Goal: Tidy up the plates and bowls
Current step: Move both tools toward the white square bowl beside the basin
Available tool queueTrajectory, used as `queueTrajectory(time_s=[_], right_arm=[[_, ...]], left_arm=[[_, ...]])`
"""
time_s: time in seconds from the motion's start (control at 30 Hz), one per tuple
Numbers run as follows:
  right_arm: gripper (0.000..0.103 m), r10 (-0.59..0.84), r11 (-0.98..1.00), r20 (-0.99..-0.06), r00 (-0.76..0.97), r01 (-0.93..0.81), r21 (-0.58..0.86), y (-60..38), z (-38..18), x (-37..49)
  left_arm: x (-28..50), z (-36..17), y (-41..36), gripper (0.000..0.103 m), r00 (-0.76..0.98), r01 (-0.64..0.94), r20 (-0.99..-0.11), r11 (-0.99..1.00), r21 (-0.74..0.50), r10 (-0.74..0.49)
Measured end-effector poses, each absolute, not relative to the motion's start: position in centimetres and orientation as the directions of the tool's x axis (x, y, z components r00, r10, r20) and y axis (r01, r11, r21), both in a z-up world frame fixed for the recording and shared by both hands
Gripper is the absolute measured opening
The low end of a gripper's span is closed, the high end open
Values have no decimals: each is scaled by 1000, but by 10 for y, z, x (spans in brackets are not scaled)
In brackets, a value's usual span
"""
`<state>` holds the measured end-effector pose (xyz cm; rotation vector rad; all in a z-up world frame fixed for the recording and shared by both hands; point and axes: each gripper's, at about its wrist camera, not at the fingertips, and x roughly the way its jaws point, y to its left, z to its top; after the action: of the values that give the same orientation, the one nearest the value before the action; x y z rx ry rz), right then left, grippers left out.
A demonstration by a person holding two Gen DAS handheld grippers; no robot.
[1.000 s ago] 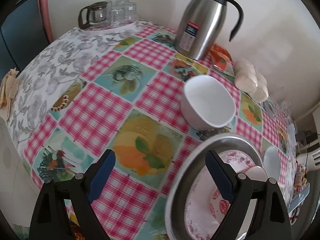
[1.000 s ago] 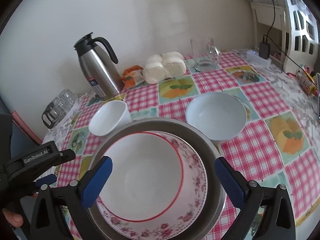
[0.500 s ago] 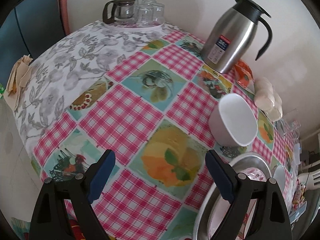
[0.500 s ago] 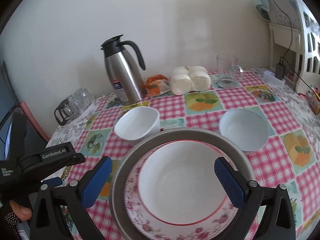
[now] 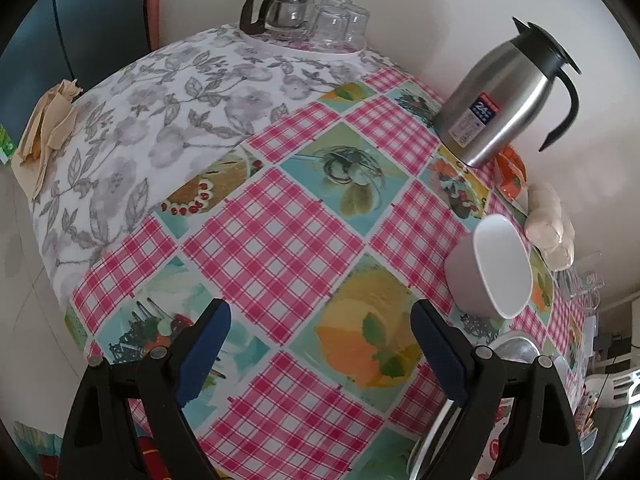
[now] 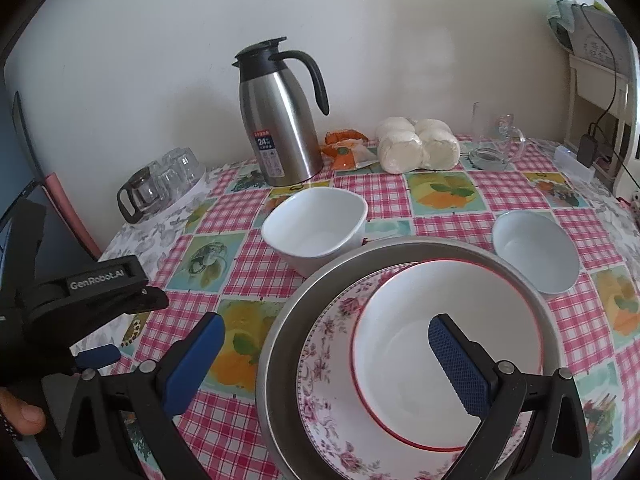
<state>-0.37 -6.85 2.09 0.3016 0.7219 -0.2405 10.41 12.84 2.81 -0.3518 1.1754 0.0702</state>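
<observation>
Tongs, left [image 5: 320, 344] and right [image 6: 326, 348]: wide apart; empty.

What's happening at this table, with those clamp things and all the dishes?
A person is tidying plates and bowls with a two-finger gripper in each hand. Both are open and holding nothing. The right gripper hovers over a metal pan stacked with a floral plate and a red-rimmed bowl. The left gripper hangs over bare tablecloth. A square white bowl and a round white bowl sit loose behind the pan.
</observation>
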Motion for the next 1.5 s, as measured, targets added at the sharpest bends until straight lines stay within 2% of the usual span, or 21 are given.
queueTrajectory(time_s=[0.73, 0.93, 1.03, 1.3, 1.5], right_arm=[[103, -116, 922, -745, 657, 350, 165, -71, 4, 31], [103, -137, 904, -764, 630, 394, 163, -88, 11, 46], [103, -170, 892, -775, 609, 430, 142, -98, 19, 56], [103, -203, 882, -785, 586, 458, 113, -115, 44, 73], [103, -242, 882, -798, 552, 468, 57, -127, 55, 88]], left_arm=[[131, 13, 138, 92, 355, -267, -920, 926, -268, -164], [143, 10, 124, 92, 353, -218, -912, 930, -295, -207], [148, 11, 112, 100, 366, -172, -900, 934, -314, -235], [158, 25, 88, 100, 453, -71, -829, 913, -401, -329], [167, 28, 73, 100, 479, -20, -802, 909, -417, -358]])
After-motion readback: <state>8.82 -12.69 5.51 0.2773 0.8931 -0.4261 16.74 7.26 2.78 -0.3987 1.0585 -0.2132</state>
